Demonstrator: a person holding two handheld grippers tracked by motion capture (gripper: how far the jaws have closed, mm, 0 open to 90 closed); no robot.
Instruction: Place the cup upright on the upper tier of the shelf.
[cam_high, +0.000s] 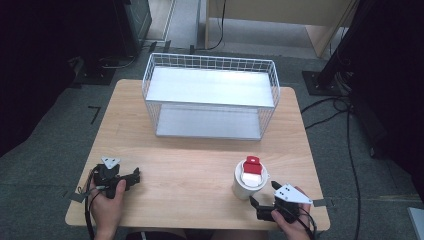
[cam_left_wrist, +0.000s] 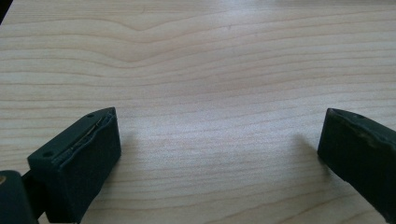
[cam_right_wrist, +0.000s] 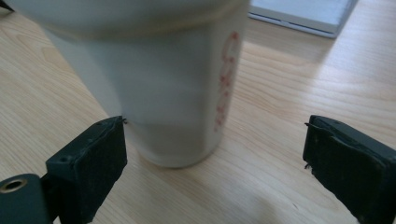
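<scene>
White cup (cam_high: 248, 181) upright, axis vertical

cup (cam_high: 248, 181) | white paper, red print down its side, red-and-white item sitting in its open top | upright | on table, in front of the wire rack (cam_high: 210, 95), off its right end, well apart from it

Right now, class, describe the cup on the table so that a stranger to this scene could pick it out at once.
Start at the wooden table with the white wire basket at its far side. Come to the near right corner, just ahead of the right gripper. There stands the white cup, upright, the one thing with a red-and-white piece on top.
</scene>
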